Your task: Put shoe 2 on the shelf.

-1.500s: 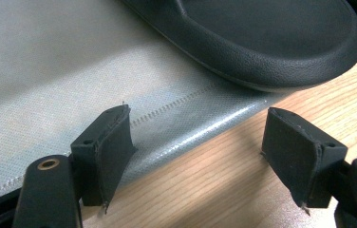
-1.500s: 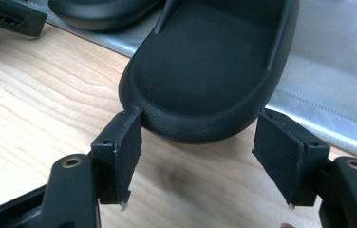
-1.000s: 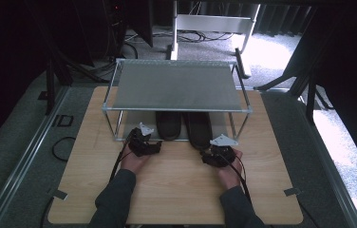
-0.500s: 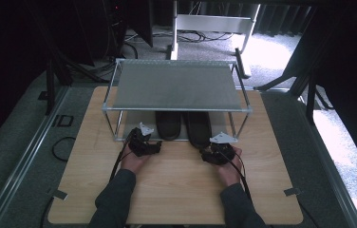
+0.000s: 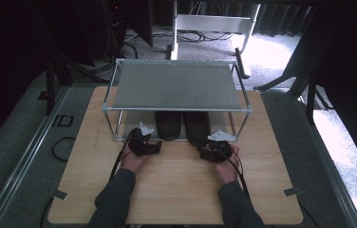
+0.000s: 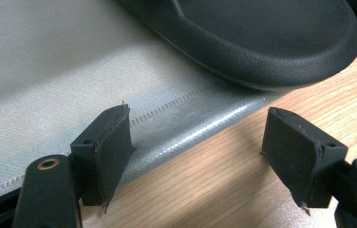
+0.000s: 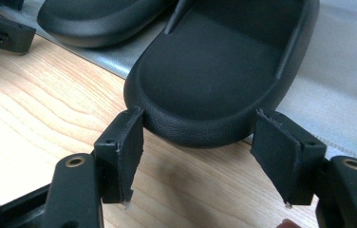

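Two black slippers lie side by side on the grey lower shelf of a metal rack, the left slipper (image 5: 168, 124) and the right slipper (image 5: 197, 128). My left gripper (image 5: 152, 145) (image 6: 198, 156) is open, low over the shelf's front edge (image 6: 181, 142), just short of the left slipper's heel (image 6: 262, 42). My right gripper (image 5: 208, 152) (image 7: 198, 156) is open too, its jaws standing either side of the right slipper's heel (image 7: 205, 80) without touching it. The left slipper (image 7: 96, 19) shows beside it at the upper left.
The rack's grey mesh top shelf (image 5: 176, 85) overhangs the slippers, with thin metal posts (image 5: 116, 127) at the corners. The wooden table (image 5: 176, 190) extends toward the person. Cables trail from both grippers along the forearms. A dark floor surrounds the table.
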